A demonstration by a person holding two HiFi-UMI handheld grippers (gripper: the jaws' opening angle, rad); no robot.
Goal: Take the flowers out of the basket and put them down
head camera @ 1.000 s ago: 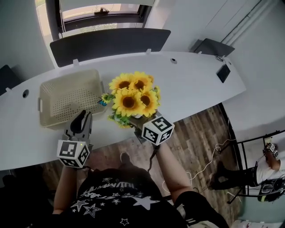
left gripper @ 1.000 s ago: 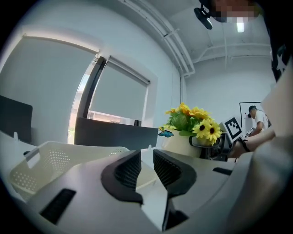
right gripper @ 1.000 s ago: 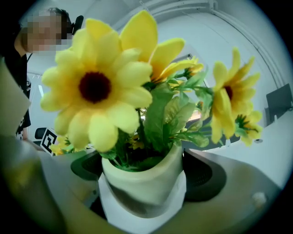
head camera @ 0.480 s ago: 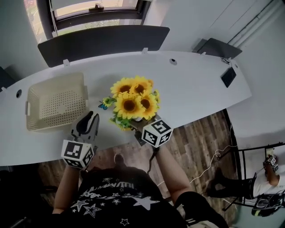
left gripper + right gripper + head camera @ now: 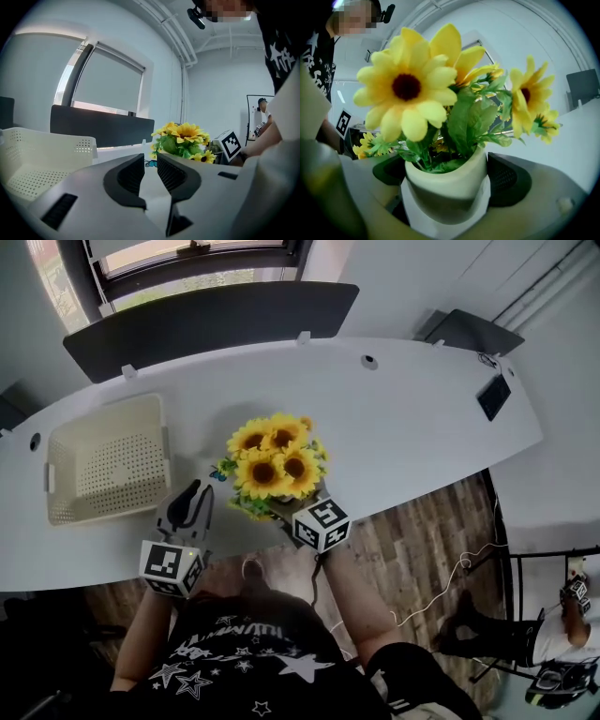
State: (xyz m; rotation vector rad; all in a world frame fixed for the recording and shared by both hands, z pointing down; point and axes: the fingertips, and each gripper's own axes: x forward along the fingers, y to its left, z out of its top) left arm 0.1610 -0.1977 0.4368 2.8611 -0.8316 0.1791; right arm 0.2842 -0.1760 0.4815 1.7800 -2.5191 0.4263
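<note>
A bunch of yellow sunflowers in a cream pot is over the white table near its front edge. My right gripper is shut on the pot, one pad on each side; its marker cube shows below the blooms. I cannot tell whether the pot rests on the table. The cream perforated basket stands to the left with nothing in it. My left gripper hovers by the basket's front right corner, its jaws slightly apart with nothing between them.
A dark divider panel runs along the table's far edge below a window. A dark tablet-like device lies at the table's right end. Wooden floor with cables lies to the right, and a person sits at the far lower right.
The flowers, in my right gripper, have moved right, away from the basket and nearer the front edge. My left gripper has drifted right off the basket's corner. The camera has shifted.
</note>
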